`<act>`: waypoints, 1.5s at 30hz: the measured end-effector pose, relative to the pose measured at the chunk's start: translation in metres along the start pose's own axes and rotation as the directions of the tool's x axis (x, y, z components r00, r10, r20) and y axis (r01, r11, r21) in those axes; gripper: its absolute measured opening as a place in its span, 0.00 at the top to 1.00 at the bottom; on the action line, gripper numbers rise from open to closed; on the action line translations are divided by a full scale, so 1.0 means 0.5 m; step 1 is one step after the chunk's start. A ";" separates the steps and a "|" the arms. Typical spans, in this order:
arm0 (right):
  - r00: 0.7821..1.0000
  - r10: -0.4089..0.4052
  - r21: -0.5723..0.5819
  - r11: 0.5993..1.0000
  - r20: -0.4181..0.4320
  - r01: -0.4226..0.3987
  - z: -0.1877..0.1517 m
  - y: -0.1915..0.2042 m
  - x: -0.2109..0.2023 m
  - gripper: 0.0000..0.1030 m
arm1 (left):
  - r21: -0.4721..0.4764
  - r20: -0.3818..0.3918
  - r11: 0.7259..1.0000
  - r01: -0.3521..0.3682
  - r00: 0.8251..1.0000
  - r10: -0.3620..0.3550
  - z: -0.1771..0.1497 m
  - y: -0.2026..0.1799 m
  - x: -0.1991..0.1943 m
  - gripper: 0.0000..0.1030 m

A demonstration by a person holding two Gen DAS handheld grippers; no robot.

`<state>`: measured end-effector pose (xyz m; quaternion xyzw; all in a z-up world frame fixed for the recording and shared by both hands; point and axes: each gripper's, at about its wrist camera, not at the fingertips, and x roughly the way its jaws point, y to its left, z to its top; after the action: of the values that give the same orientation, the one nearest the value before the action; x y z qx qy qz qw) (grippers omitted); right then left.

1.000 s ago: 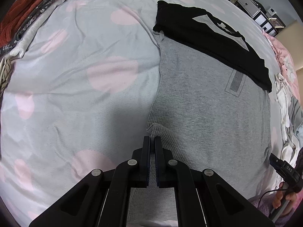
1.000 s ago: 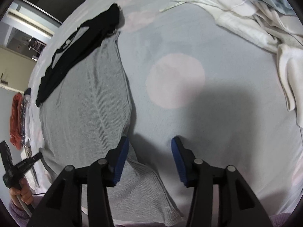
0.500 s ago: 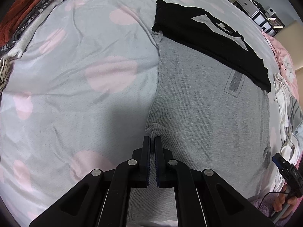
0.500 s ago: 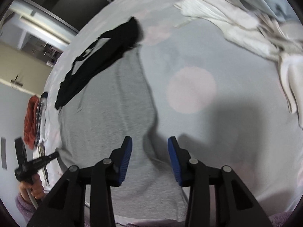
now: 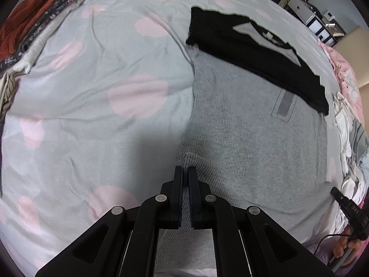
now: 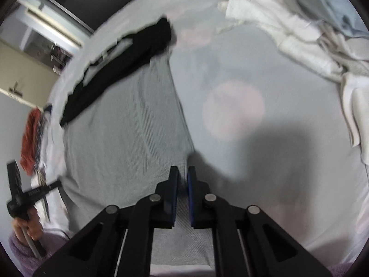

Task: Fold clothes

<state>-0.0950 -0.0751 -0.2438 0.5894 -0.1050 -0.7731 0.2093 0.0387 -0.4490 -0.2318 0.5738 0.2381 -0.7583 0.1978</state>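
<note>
Left gripper [image 5: 185,173]: blue-padded fingers [image 5: 179,184] pressed nearly together, pinching a raised fold at the near left edge of the grey ribbed garment [image 5: 249,138]. Right gripper [image 6: 182,173]: fingers [image 6: 173,184] drawn close with a narrow gap, grey ribbed cloth between the pads at the garment's near right edge, so clamped on it as far as the motion blur allows.

Spread flat on the bed beyond both pairs of fingers, that grey garment [image 6: 129,124], reaching away from them. Across its far end, a black top [image 5: 251,53] with a grey panel, lying on the grey cloth and overlapping it; in the right wrist view the same black top [image 6: 120,69], blurred.

Only in the left wrist view: a darker grey rectangular patch [image 5: 284,105] on the garment just below the black top, and, far left at the bed's edge, a rust-red cloth [image 5: 30,23] beside patterned dark and white pieces. At lower right there, the other gripper's handle in a hand [image 5: 346,247].

Only in the right wrist view: a heap of white and pale clothes [image 6: 306,41] at upper right, well apart from the grey garment, with a pink dot of the bedsheet [image 6: 233,110] between. At lower left there, the left hand [image 6: 25,228] on its handle.

Underneath everything, pale grey bedsheet [image 5: 92,106] with pink dots.
</note>
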 end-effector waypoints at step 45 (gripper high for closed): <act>0.972 0.142 0.234 0.954 0.188 -0.185 0.049 -0.106 -0.042 0.79 | 0.578 0.203 0.808 -0.115 0.979 -0.006 -0.060 -0.229 -0.108 0.80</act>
<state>-0.1244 -0.0208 -0.2402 0.5328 -0.2674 -0.7808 0.1871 0.0104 -0.3374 -0.1712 0.5363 -0.0445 -0.8410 0.0552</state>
